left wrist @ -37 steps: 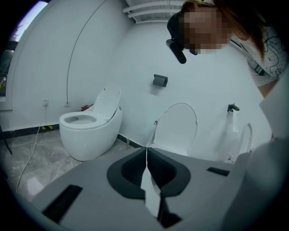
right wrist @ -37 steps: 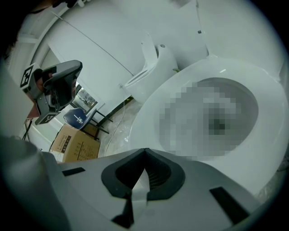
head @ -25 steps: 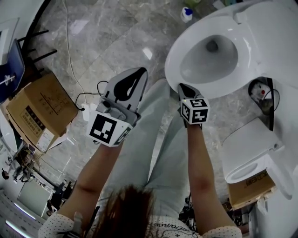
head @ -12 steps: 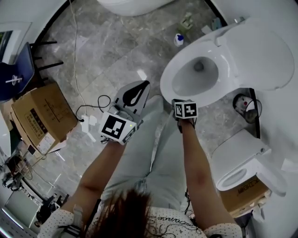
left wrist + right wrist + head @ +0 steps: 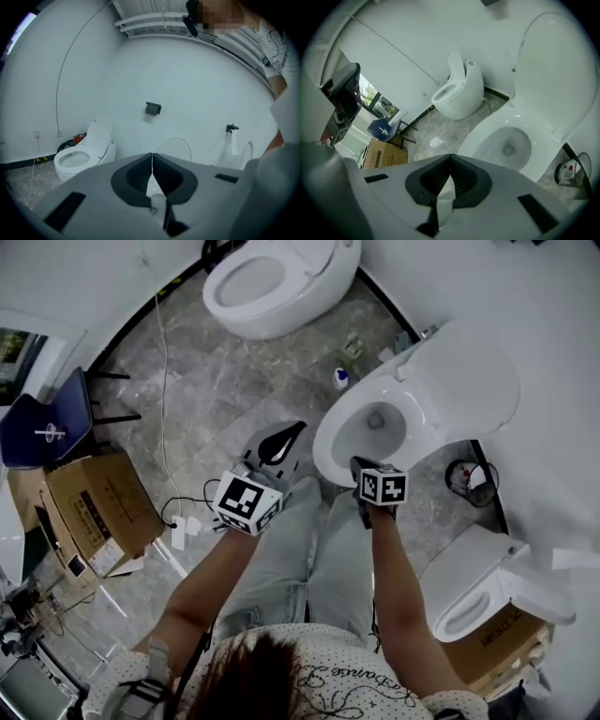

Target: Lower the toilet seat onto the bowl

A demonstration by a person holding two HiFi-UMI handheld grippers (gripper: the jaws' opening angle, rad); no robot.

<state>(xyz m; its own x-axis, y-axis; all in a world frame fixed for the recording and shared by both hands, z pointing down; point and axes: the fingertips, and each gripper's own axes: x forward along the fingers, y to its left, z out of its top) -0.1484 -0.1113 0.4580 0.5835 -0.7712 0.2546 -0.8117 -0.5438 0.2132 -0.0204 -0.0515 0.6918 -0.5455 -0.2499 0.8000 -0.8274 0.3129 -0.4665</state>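
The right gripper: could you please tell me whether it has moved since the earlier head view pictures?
Yes. The right gripper has risen toward the camera: it looks larger against the toilet bowl, still at its front rim.

The light was even, cool and fairly bright on the white wall (image 5: pixel 187 84), dimmer on the grey floor (image 5: pixel 234 381), which carried a faint sheen. Daylight glowed through a window (image 5: pixel 375 105) at far left. Both gripper views bowed strongly, with black corners. Shadows were soft and focus was sharp.

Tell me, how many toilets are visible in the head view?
3. The top toilet stands near the wall; the middle toilet has its lid raised; the lower right toilet sits near the frame's edge. Others may lie outside the frame.
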